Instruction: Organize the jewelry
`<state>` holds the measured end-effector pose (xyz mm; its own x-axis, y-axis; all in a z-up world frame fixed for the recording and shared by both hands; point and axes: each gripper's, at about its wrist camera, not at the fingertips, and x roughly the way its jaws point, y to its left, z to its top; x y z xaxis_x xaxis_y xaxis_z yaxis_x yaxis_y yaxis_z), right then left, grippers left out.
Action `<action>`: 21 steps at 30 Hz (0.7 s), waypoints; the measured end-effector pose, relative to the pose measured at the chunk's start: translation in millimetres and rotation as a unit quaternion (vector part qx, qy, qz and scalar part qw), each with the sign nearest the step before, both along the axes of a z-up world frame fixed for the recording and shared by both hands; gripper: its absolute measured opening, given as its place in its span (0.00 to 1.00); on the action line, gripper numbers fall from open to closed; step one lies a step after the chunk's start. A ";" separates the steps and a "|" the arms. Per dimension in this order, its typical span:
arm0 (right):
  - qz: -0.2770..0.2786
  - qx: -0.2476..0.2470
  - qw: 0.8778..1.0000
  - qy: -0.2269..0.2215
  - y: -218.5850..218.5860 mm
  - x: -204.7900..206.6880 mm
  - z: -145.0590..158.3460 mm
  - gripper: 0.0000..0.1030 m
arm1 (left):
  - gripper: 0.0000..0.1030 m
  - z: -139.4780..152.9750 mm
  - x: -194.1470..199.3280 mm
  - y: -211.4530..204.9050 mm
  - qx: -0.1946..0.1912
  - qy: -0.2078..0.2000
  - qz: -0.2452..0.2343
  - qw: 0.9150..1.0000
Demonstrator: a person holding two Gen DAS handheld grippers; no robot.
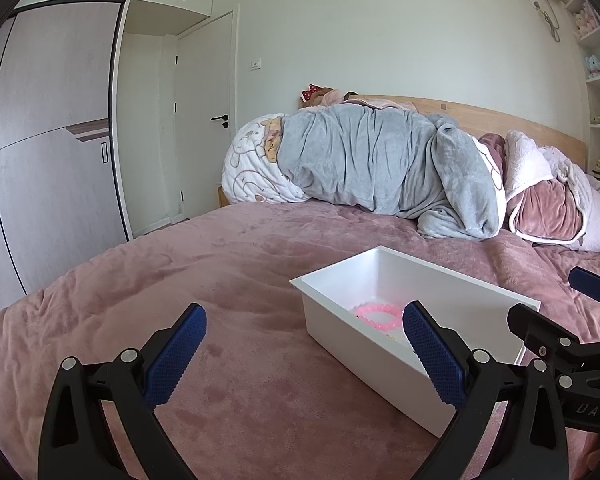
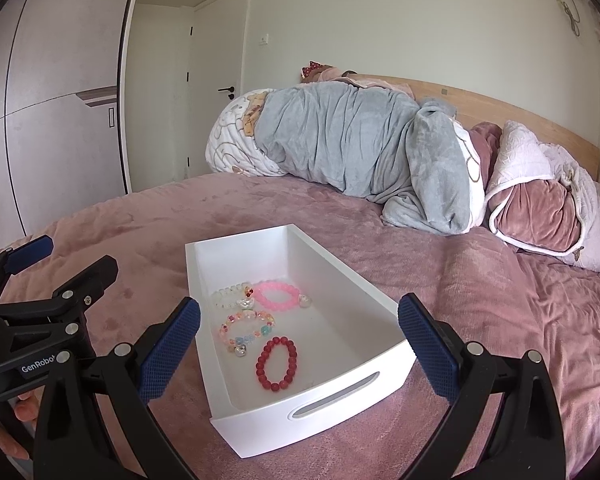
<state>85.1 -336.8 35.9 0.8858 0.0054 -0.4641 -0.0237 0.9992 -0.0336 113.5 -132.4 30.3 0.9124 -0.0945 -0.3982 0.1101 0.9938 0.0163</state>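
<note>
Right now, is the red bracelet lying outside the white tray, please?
No, the red bracelet lies inside the white tray, near its handle end.

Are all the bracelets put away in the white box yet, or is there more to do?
Looks nearly done. Four bracelets lie inside the white box: the red bracelet, pink bracelet, clear bracelet and colorful bracelet. Both the left tongs and right tongs are open and hold nothing. No jewelry shows on the pink bedspread, so little seems left.
</note>
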 end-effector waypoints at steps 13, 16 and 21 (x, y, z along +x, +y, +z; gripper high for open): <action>-0.003 0.001 1.000 0.007 -0.6 1.1 -1.3 0.95 | 0.97 -1.4 -1.3 -0.5 -0.001 0.005 -0.001 1.000; -0.003 0.002 1.000 0.007 -1.1 1.2 -1.3 0.95 | 0.97 -2.1 -1.0 -1.3 0.002 0.006 -0.001 1.000; -0.003 0.001 1.000 0.008 -0.7 1.4 -1.7 0.95 | 0.97 -1.6 2.8 -0.5 -0.005 0.012 -0.011 1.000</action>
<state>86.5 -337.4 34.2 0.8781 0.0017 -0.4785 -0.0185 0.9994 -0.0303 116.4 -132.9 28.7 0.9001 -0.1188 -0.4191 0.1326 0.9912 0.0039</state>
